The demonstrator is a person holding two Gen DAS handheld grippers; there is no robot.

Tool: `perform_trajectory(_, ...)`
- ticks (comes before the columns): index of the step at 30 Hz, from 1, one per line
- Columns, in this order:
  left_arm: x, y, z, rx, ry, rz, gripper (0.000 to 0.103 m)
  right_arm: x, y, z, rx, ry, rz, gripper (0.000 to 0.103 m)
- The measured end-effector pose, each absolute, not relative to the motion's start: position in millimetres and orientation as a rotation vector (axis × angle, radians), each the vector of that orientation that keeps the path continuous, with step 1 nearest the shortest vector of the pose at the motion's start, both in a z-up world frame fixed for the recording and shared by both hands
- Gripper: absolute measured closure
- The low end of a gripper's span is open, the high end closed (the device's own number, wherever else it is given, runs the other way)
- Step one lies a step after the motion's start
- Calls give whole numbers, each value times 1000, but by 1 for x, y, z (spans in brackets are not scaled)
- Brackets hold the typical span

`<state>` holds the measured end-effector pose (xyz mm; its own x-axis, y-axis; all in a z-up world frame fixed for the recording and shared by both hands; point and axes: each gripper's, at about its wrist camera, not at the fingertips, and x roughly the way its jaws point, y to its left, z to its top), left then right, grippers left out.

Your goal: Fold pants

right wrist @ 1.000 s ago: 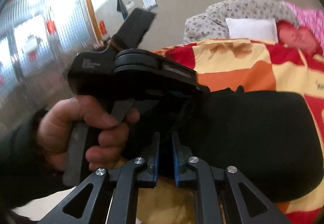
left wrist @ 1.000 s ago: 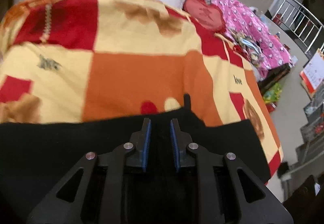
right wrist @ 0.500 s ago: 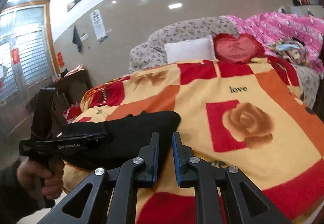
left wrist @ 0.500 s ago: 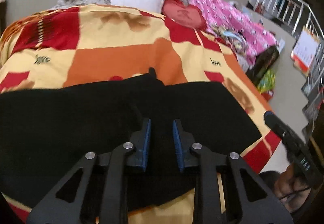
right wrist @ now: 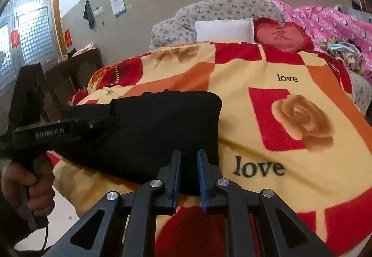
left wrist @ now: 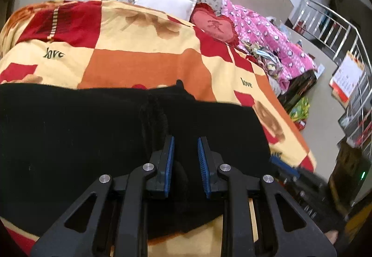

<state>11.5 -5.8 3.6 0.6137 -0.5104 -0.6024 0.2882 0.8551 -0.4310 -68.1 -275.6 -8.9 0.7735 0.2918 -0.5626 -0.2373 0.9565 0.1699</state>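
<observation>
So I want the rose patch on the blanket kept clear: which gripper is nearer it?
Right. The right gripper hangs at the black pants' end beside the rose patch; the left gripper is over the pants' middle, farther away.

pants (left wrist: 93,131): plain black
blanket (left wrist: 144,66): checked in red, orange and pale yellow, with brown roses and black "love" lettering
pillow (left wrist: 162,0): white
heart cushion (left wrist: 215,25): red, with a darker red character
quilt (left wrist: 267,33): bright pink with small white figures
headboard bedding (right wrist: 218,9): grey with a small floral print
left gripper (left wrist: 185,159): black, blue pads
right gripper (right wrist: 188,172): black, blue pads
</observation>
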Motion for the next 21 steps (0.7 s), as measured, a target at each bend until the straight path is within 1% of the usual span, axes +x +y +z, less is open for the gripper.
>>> perform_trajectory(5,33,-5,2,-320,800,-426,82,-70,-280,-7,137,627,303,90)
perform_trajectory(10,18,-7,-1,-258,760,-425,82,-69,-281,-6,140,634,308,90)
perform_trajectory(12,16,-7,-2,-248,755,-423,82,-66,-281,2,132,661,311,91)
perform_trajectory(16,18,-10,-1,-240,758,-407,82,-47,-279,34,85,603,264,90)
perform_trajectory(17,18,-10,-1,-238,757,-405,82,-40,-278,33,89,615,275,90)
perform_trajectory(19,18,-10,-2,-242,758,-409,82,-15,-274,11,69,718,260,89)
perform_trajectory(21,18,-9,-2,-252,758,-418,82,-14,-275,3,71,709,272,89)
